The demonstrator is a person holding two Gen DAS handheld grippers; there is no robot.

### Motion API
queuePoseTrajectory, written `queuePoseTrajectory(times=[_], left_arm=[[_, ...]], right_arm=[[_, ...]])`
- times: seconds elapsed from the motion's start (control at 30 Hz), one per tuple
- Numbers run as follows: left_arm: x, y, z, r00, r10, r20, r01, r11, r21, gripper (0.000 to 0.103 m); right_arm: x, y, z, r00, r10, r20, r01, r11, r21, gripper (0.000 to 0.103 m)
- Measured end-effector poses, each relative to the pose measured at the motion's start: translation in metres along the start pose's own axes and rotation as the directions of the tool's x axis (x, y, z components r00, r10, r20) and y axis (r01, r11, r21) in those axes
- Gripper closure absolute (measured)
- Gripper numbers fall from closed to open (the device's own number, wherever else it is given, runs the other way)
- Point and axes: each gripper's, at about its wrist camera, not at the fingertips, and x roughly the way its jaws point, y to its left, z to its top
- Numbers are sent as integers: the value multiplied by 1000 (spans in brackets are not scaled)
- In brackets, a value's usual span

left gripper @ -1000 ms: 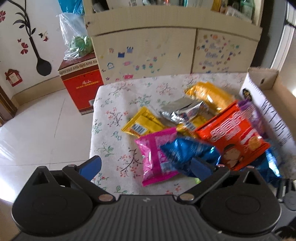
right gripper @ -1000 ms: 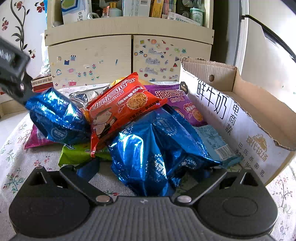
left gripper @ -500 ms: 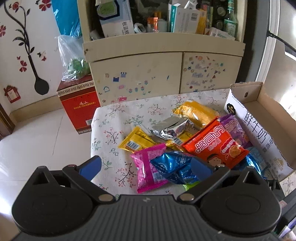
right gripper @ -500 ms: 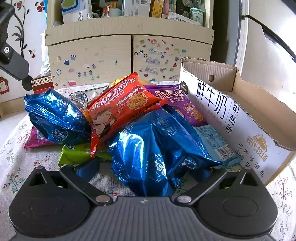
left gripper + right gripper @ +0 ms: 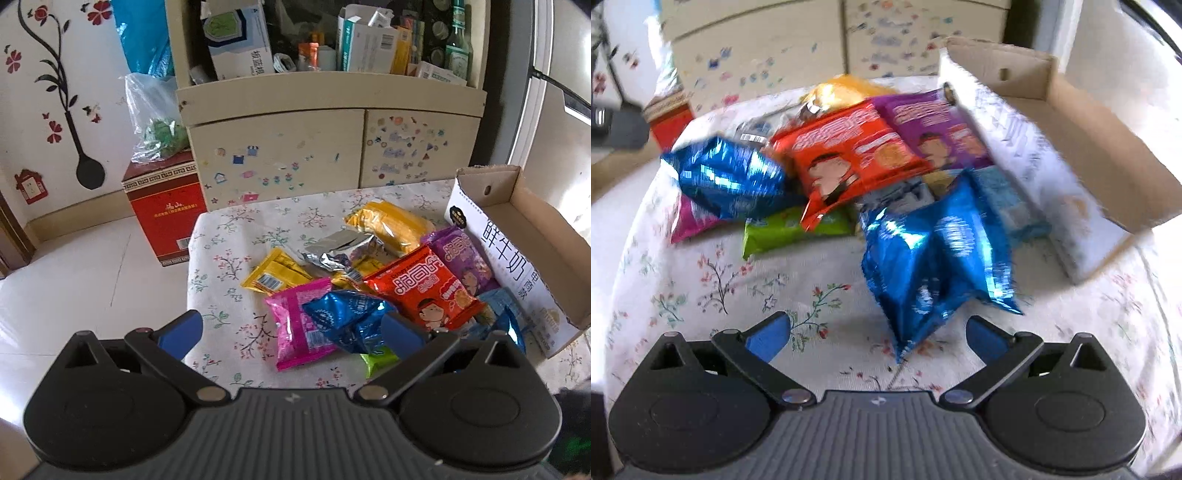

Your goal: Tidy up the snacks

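Two blue foil bags lie in the heap of snacks on the bench, and the near blue bag is the one that matters: it lies just in front of the right tongs, a little toward the cardboard box, its long axis slanting from its low corner near the tongs up toward the box. Both tongs stand apart and hold nothing. The left tongs hang higher, over the other blue bag, farther from the box. I judge the right hand is nearer.
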Motion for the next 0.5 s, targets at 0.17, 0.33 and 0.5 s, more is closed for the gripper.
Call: queuePoseTrajectory(times=[0.17,0.33,0.5], left_arm=[[-6,4,-5,1000,28,11,-28,1000,3,1],[-9,7,-11,998,56,5,-56,998,6,1],[-11,8,-15,998,69,-4,-69,998,8,1]], right_arm=[[-35,-7,-3,991,-6,136,-4,997,72,0],[-62,-2,3,962,-90,258,102,994,-34,0],[-82,-1,16,921,-133,367,175,981,-83,0]])
